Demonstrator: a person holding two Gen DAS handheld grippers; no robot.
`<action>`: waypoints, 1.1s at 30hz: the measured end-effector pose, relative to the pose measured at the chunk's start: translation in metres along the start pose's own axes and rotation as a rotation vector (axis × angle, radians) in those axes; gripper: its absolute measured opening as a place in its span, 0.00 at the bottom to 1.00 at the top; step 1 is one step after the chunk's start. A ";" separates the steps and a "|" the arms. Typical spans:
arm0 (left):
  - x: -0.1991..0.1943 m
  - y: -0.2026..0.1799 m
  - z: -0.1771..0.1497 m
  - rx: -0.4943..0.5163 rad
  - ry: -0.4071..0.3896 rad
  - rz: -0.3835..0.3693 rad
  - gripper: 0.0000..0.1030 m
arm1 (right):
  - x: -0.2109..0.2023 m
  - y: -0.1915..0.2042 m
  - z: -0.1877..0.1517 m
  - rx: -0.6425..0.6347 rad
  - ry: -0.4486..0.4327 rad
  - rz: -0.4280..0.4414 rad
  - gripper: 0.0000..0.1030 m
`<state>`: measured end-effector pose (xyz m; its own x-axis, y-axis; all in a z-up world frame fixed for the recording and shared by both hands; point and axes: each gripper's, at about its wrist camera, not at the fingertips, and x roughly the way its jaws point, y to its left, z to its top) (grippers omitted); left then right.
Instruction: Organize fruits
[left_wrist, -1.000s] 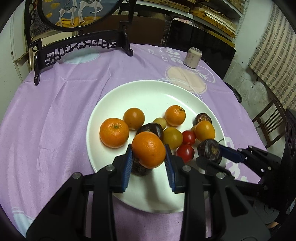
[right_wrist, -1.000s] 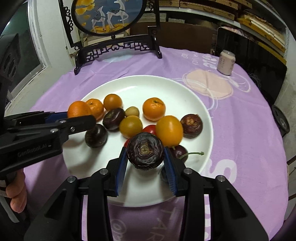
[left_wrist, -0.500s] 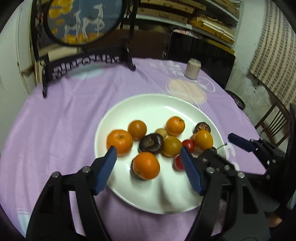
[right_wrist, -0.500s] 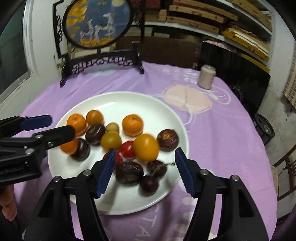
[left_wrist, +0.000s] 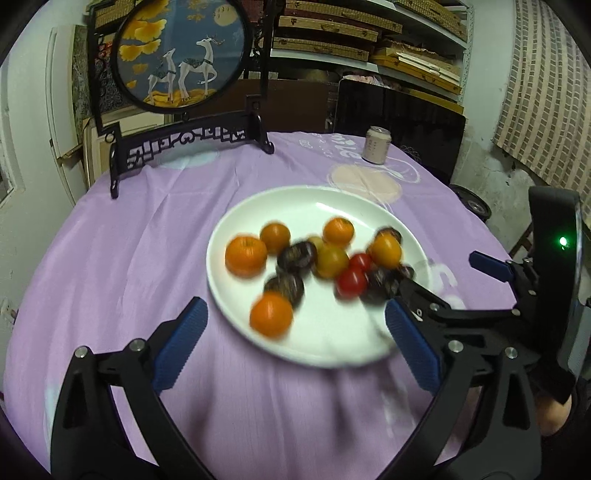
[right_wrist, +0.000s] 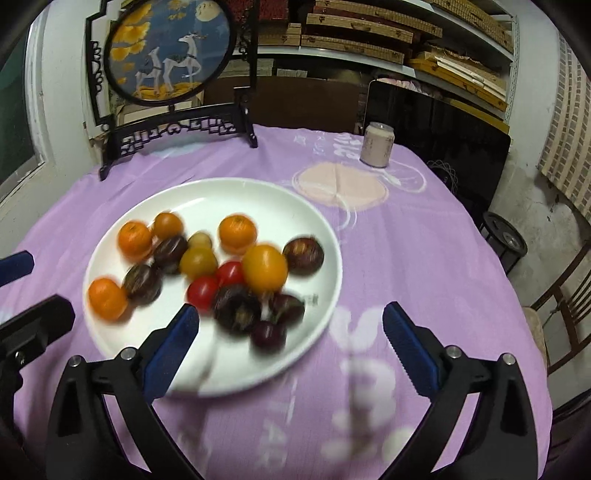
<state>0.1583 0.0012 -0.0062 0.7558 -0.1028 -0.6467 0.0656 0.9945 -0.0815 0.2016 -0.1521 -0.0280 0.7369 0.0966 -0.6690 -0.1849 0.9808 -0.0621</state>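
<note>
A white plate (left_wrist: 295, 194) on the purple tablecloth holds several fruits: oranges, yellow and red tomatoes, dark purple fruits. My left gripper (left_wrist: 295, 310) hovers back from the plate's near rim with its jaws opening wide. The orange (left_wrist: 271, 314) lies loose on the plate beyond them, untouched. My right gripper (right_wrist: 290, 310) also has its jaws opening. A dark purple fruit (right_wrist: 236, 306) rests on the plate (right_wrist: 229, 182) ahead of its left finger, free of the pads. Each gripper shows in the other's view: the right gripper (left_wrist: 441, 271) and the left gripper (right_wrist: 40, 284).
A round deer picture on a black carved stand (left_wrist: 181, 55) stands at the table's far edge. A pale can (left_wrist: 376, 144) sits far right on the cloth. A dark panel (left_wrist: 399, 118) and shelves lie behind. A wooden chair (right_wrist: 565, 306) stands off the table's right side.
Both grippers went from shut to wide. The left let go of the orange, the right of the dark purple fruit, and both fruits now lie on the plate. Both grippers drew back.
</note>
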 end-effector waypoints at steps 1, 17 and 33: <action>-0.009 0.000 -0.008 0.000 -0.001 -0.004 0.96 | -0.007 0.001 -0.006 -0.001 -0.003 0.008 0.97; -0.074 0.004 -0.049 -0.033 -0.030 0.031 0.98 | -0.074 0.010 -0.060 0.043 0.040 0.063 0.97; -0.077 0.005 -0.055 -0.029 -0.020 0.032 0.98 | -0.087 0.015 -0.060 0.034 0.014 0.077 0.97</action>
<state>0.0645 0.0134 0.0014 0.7700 -0.0707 -0.6341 0.0226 0.9962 -0.0836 0.0960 -0.1564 -0.0149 0.7125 0.1698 -0.6808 -0.2183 0.9758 0.0149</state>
